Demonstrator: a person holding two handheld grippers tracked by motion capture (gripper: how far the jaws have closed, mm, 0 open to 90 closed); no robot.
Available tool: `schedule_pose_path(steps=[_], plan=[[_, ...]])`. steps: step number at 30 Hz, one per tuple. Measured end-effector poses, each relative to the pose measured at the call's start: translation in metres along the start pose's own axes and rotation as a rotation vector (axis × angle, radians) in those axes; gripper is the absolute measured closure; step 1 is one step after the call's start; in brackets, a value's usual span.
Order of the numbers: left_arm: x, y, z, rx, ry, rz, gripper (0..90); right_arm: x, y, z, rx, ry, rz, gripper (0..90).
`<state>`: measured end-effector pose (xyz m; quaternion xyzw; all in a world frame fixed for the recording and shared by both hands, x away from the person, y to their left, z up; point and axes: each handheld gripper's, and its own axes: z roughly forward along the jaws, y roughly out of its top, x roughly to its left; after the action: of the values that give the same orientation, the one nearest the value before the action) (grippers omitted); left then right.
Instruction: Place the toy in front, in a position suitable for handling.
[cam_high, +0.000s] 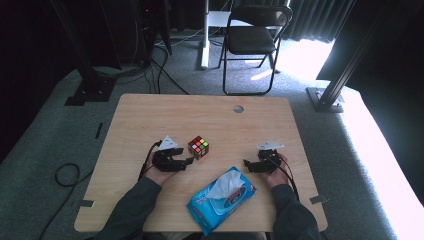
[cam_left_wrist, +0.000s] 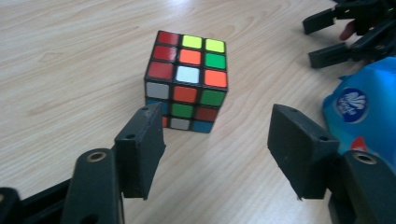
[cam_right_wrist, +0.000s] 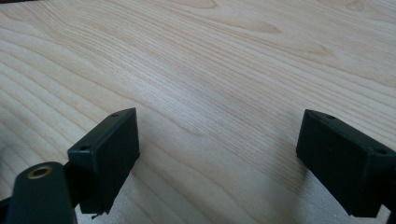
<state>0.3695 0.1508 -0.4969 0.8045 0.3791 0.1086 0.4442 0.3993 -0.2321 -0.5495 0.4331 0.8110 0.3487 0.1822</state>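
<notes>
Puzzle cube: scrambled colours, black frame, flat on the wooden table near its middle, just beside my left claw at its two o'clock, not touching.

Left claw: jaws apart, nothing between the pads; in the left gripper view the cube sits ahead at about eleven o'clock, off the centre line. Judged step: closing in for a grip. To do it well I should swing toward eleven o'clock until the cube is centred, square the pads to two opposite faces rather than a corner, push forward until the pads cover the middle layer, then close. A grip on the corner would probably twist the cube or slide it away.

Wipes pack: blue soft packet at the near edge, at the cube's five o'clock, between my forearms. Contents: white wipes, one tuft pulled up through the top opening; how many remain I cannot tell.

Right claw: jaws apart, empty, over bare wood at the pack's one o'clock.
</notes>
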Motion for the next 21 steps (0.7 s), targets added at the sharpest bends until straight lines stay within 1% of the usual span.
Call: schedule_pose_path(steps=[3, 5, 7, 8, 10, 14, 15, 17, 19, 21], plan=[[-0.001, 0.000, -0.003, -0.015, -0.002, -0.016, 38.7, 0.000, 0.000, 0.000, 0.000, 0.000, 0.000, 12.9], [-0.001, 0.001, -0.005, -0.018, -0.013, -0.020, 38.9, 0.000, 0.000, 0.000, 0.000, 0.000, 0.000, 12.9], [-0.002, 0.002, -0.007, -0.018, -0.010, -0.017, 39.3, 0.000, 0.000, 0.000, 0.000, 0.000, 0.000, 12.9], [-0.002, 0.002, -0.008, -0.016, -0.018, -0.022, 39.8, 0.000, 0.000, 0.000, 0.000, 0.000, 0.000, 12.9], [-0.004, 0.004, -0.010, -0.014, -0.026, -0.012, 41.2, 0.000, 0.000, 0.000, 0.000, 0.000, 0.000, 12.9], [-0.008, 0.007, -0.015, -0.024, -0.027, 0.006, 41.5, 0.000, 0.000, 0.000, 0.000, 0.000, 0.000, 12.9], [-0.010, 0.007, -0.016, -0.026, -0.018, 0.017, 41.5, 0.000, 0.000, 0.000, 0.000, 0.001, 0.000, 12.8], [-0.013, 0.007, -0.019, -0.030, 0.014, 0.051, 41.4, 0.000, 0.000, 0.000, 0.000, 0.001, 0.001, 12.8], [-0.014, 0.007, -0.021, -0.035, 0.002, 0.053, 41.6, 0.000, 0.000, 0.000, 0.000, 0.001, 0.000, 12.8], [-0.016, 0.008, -0.023, -0.043, 0.003, 0.059, 42.0, 0.000, 0.000, 0.000, 0.000, 0.001, 0.000, 12.8]])
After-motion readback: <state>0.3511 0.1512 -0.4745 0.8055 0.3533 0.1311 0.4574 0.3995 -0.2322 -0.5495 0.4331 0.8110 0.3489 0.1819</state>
